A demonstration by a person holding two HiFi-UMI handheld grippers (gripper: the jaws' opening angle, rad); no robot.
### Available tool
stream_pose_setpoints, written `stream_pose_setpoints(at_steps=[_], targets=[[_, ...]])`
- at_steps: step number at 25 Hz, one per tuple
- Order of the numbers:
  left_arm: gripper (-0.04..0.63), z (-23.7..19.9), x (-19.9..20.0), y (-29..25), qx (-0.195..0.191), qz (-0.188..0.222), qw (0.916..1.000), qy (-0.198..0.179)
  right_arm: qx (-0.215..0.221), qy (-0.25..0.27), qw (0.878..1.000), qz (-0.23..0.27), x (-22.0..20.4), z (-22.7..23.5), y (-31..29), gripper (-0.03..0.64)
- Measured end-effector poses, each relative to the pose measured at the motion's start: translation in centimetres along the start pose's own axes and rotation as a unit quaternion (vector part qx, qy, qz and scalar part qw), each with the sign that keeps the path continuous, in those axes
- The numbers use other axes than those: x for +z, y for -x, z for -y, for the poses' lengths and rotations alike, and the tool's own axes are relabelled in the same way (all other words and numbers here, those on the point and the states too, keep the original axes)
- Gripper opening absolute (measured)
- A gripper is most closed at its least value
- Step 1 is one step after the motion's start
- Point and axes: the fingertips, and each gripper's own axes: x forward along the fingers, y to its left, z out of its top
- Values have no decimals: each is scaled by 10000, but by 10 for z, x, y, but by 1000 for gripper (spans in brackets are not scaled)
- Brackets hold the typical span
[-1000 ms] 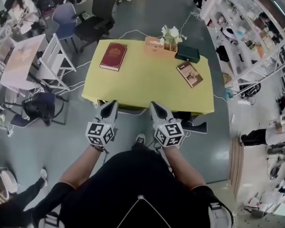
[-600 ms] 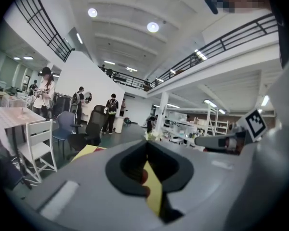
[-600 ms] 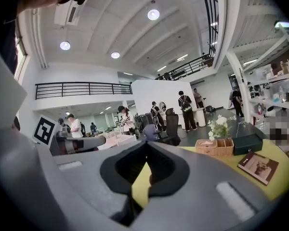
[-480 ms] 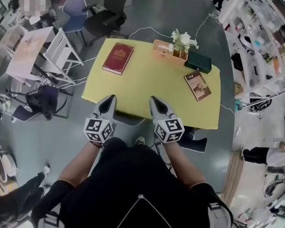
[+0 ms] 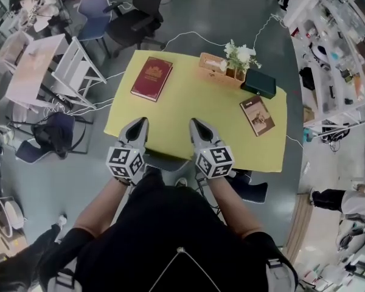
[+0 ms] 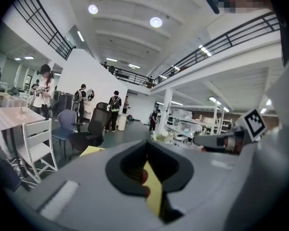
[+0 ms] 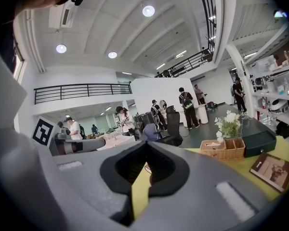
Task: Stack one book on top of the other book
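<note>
Overhead, a grey-floored open workspace spreads around a yellow table, with white shelving along the right side and cables trailing across the floor behind the table. A person in black stands at the table's near edge, bare forearms stretched forward, a two-jaw tool in each hand. To the left are a white table and a white folding chair; beyond the far edge stand a black office chair and a blue chair.

The left gripper and the right gripper hover side by side over the near edge of the table, apart from each other, both pointing towards its far side. Each one's own camera shows the jaws clenched together with nothing between them; only a sliver of yellow tabletop shows below the pads.

Both books lie flat on the table, well apart and out of the tools' grasp. The red book rests near the far left corner. The brown book lies by the right edge, slightly askew. Neither is on top of the other.

Along the far edge sits a wicker basket, with a bunch of white flowers at its right end and a dark green box just beside them, above the brown book in the head view.
</note>
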Motion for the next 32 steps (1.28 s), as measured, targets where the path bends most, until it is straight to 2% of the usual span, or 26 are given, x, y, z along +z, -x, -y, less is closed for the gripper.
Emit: stream_pose_setpoints(at_steps=[5, 15, 18, 23, 25, 26, 27, 32], targets=[[8, -38, 14, -40, -230, -70, 9997, -4, -238, -107, 9997, -23, 8, 11, -50, 3], [8, -147, 31, -122, -709, -256, 9971, -31, -925, -156, 9956, 66, 18, 33, -174, 3], [8, -175, 23, -148, -698, -409, 9967, -83, -1092, -241, 9937, -2, 9, 44, -205, 3], [9, -207, -1, -185, -567, -699, 9959, -108, -1105, -374, 9930, -183, -19, 64, -256, 5], [71, -216, -15, -200, -613, -861, 9944, -35, -1127, -463, 9922, -251, -31, 74, -276, 6], [100, -220, -23, -208, -633, -958, 9934, 22, -1122, -520, 9919, -291, -38, 79, -286, 21], [130, -226, -32, -214, -649, -1059, 9922, 81, -1110, -579, 9915, -345, -46, 84, -297, 109], [215, -262, -76, -250, -631, -1555, 9858, 82, -1140, -996, 9859, -712, -96, 111, -345, 210]])
